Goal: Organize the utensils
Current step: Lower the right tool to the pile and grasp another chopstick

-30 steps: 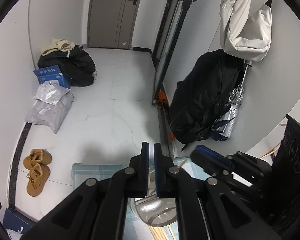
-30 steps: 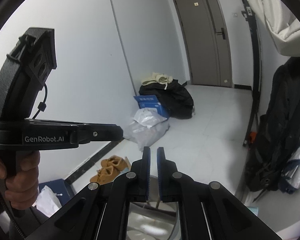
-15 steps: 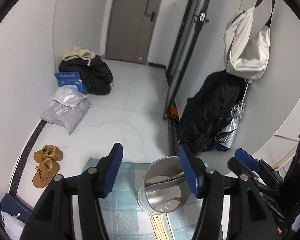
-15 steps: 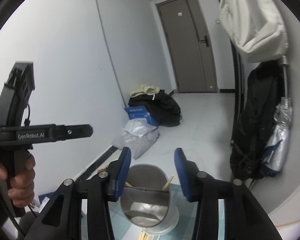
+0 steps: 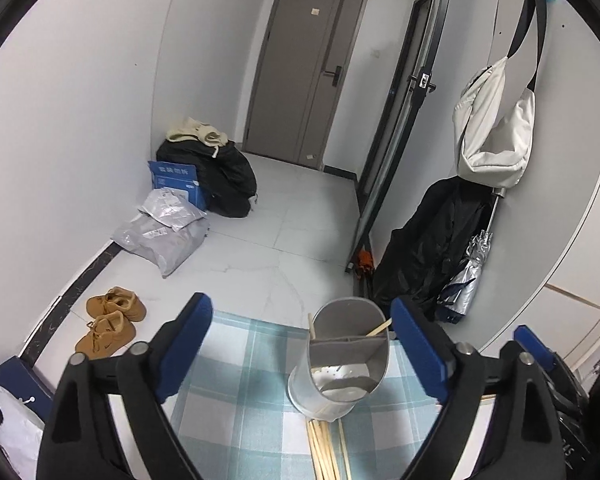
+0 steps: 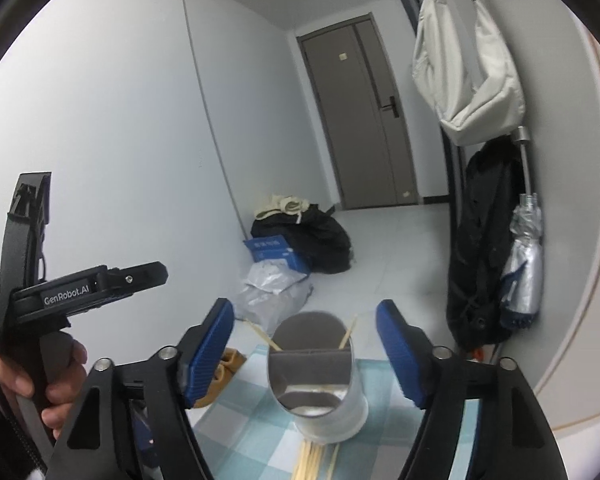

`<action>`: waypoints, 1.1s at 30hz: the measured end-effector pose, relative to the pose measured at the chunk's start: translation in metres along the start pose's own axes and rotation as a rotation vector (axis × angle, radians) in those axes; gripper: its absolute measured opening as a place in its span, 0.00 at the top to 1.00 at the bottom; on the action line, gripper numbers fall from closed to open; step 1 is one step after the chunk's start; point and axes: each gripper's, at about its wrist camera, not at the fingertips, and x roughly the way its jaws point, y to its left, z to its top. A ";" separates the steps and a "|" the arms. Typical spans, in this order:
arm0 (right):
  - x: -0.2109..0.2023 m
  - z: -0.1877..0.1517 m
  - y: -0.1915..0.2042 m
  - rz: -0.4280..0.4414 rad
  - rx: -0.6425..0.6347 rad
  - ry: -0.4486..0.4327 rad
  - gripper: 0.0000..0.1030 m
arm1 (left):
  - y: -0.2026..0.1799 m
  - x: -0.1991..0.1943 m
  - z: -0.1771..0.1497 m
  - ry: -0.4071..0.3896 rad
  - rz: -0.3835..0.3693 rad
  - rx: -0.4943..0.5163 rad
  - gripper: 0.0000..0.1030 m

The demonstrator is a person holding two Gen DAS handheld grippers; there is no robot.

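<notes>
**A:** What is on the table?

**B:** A metal utensil holder (image 5: 342,356) stands upright on a blue-and-white checked cloth (image 5: 236,376), with a divider across its mouth. Two chopsticks (image 6: 350,332) lean out of its far compartment. A loose bundle of chopsticks (image 5: 326,450) lies flat on the cloth, touching the holder's near base.

**A:** What has just changed?

**B:** A second ago both grippers were pinched shut. Now the left gripper (image 5: 302,348) has its blue pads spread wide and its jaws are opening further. The right gripper (image 6: 306,354) is also opening. The holder sits between each pair of pads in view, but neither pair touches it and nothing is held. Both views have also swung to show the holder fully. I judge the sorting has barely begun: the tools look readied for a first pick from the bundle.

**A:** What can't you make out?

**B:** The near ends of the bundle run off the bottom edge, so I cannot count the sticks. The holder's near compartment shows only reflections. A hand (image 6: 40,380) grips the left tool's handle, left of the holder; the person is otherwise hidden.
</notes>
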 end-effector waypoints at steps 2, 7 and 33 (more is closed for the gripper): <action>-0.004 -0.009 0.001 -0.014 -0.002 0.001 0.25 | 0.000 -0.002 -0.009 -0.012 0.010 -0.009 0.07; -0.012 -0.035 0.002 -0.061 -0.015 0.004 0.17 | 0.001 -0.005 -0.031 -0.033 0.038 0.007 0.04; 0.060 -0.137 -0.035 -0.182 -0.007 0.431 0.14 | 0.040 0.045 -0.103 0.113 0.152 -0.044 0.01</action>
